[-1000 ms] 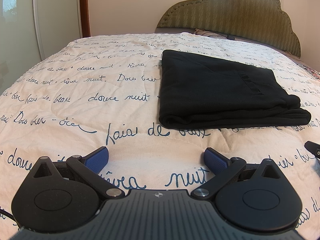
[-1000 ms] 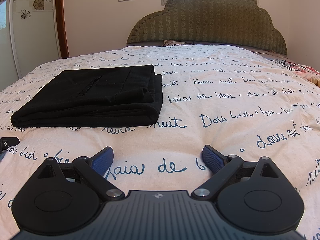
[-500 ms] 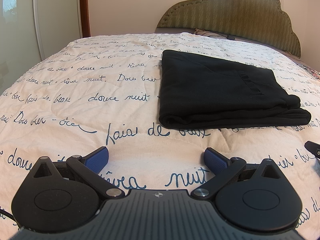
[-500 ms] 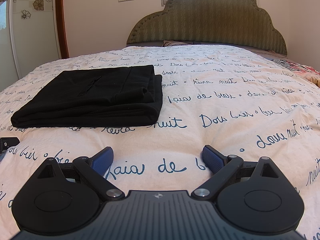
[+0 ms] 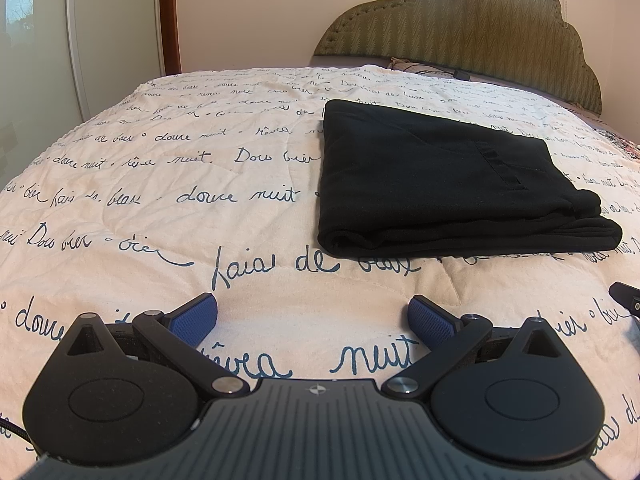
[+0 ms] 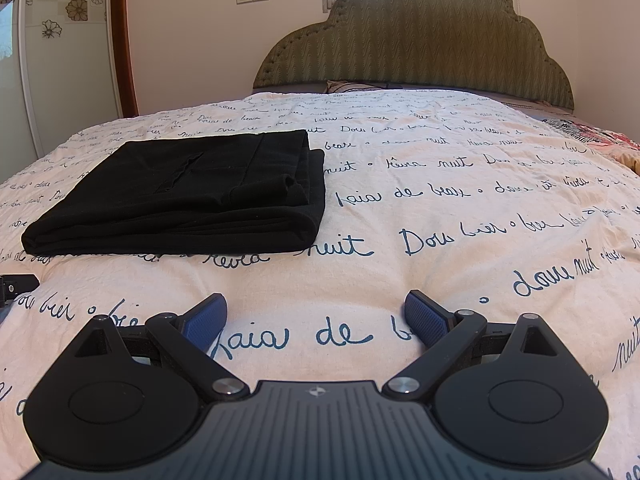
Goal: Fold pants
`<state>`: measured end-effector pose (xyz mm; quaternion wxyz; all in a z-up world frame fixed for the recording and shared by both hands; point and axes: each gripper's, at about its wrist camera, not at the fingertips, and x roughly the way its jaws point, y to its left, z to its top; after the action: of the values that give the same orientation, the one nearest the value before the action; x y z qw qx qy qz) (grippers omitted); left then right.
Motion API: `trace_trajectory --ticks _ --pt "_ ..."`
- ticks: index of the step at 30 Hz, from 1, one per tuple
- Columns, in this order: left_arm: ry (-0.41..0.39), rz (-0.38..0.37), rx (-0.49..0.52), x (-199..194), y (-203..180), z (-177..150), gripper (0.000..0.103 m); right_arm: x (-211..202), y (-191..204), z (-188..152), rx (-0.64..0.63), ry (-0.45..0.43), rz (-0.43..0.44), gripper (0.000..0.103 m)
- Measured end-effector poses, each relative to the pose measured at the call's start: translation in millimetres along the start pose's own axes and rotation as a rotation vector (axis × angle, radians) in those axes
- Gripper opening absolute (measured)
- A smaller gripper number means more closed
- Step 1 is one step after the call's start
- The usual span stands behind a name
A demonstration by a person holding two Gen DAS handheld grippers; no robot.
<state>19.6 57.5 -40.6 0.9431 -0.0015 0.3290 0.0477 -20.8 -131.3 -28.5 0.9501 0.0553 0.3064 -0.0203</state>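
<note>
Both tongs, left gripper (image 5: 313,316) and right gripper (image 6: 316,314), are sitting released short of the folded pants (image 5: 440,176); any stray nudge is risking disturbing the loose stacked layers.

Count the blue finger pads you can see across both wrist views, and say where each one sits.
4. Two on the left gripper: one pad left, one right. Two on the right gripper: one left, one right. All above the bedspread, none touching the folded black pants.
</note>
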Motion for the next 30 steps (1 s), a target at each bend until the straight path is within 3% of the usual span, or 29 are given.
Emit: trace_trajectory --ticks 30 --pt "0.024 -0.012 -0.008 2.4 2.4 4.9 0.103 0.0 2.0 1.2 -0.005 0.007 0.000 0.097"
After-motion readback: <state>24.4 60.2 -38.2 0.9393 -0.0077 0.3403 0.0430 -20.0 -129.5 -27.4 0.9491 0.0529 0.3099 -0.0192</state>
